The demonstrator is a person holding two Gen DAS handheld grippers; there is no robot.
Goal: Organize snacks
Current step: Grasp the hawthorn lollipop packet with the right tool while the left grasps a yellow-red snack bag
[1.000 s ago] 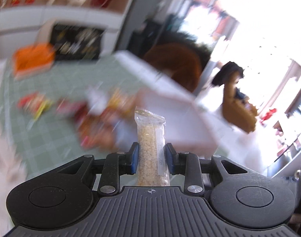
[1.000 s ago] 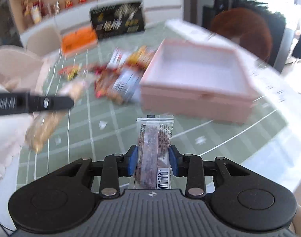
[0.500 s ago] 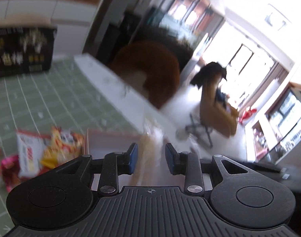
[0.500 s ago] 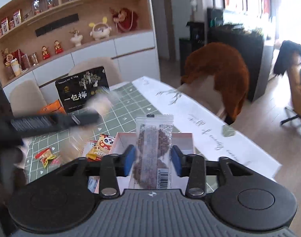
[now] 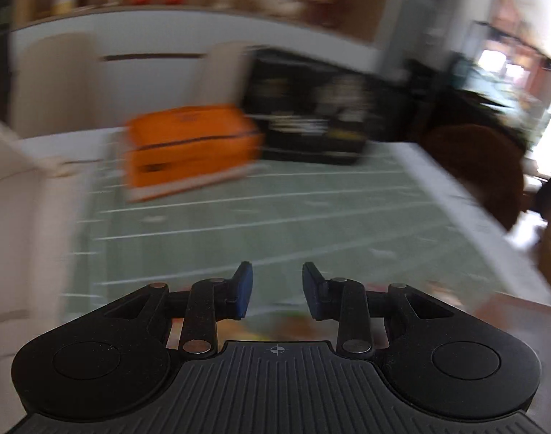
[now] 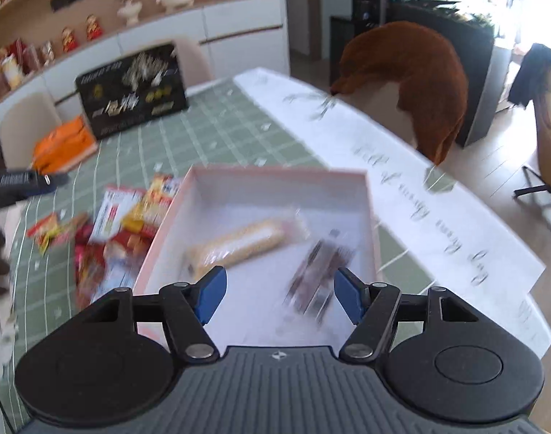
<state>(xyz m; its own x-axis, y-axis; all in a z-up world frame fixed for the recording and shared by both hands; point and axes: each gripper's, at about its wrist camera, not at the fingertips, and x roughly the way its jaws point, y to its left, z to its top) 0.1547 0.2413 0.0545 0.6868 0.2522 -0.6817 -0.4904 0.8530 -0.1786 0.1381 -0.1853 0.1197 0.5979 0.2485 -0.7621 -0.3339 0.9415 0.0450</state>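
In the right wrist view a pink box [image 6: 368,195] lies on the green checked table. Inside it lie a pale grain bar [image 6: 239,244] and a dark brown snack bar [image 6: 317,271], the dark one blurred. My right gripper [image 6: 279,294] is open and empty, just above the box's near side. A pile of snack packets [image 6: 123,228] lies left of the box. My left gripper [image 5: 275,289] is open and empty over the green table; blurred packets show just under its fingers. It also shows at the left edge of the right wrist view [image 6: 22,182].
An orange packet [image 5: 188,148] and a black gift box [image 5: 311,123] stand at the table's far end. A white runner [image 6: 402,170] lies along the table's right edge. A brown chair [image 6: 413,79] stands beyond it. Pale chairs stand at the far left.
Both grippers opened and let go of their bars, which now lie in the pink box. My left gripper has swung away to the left, towards the table's far end.
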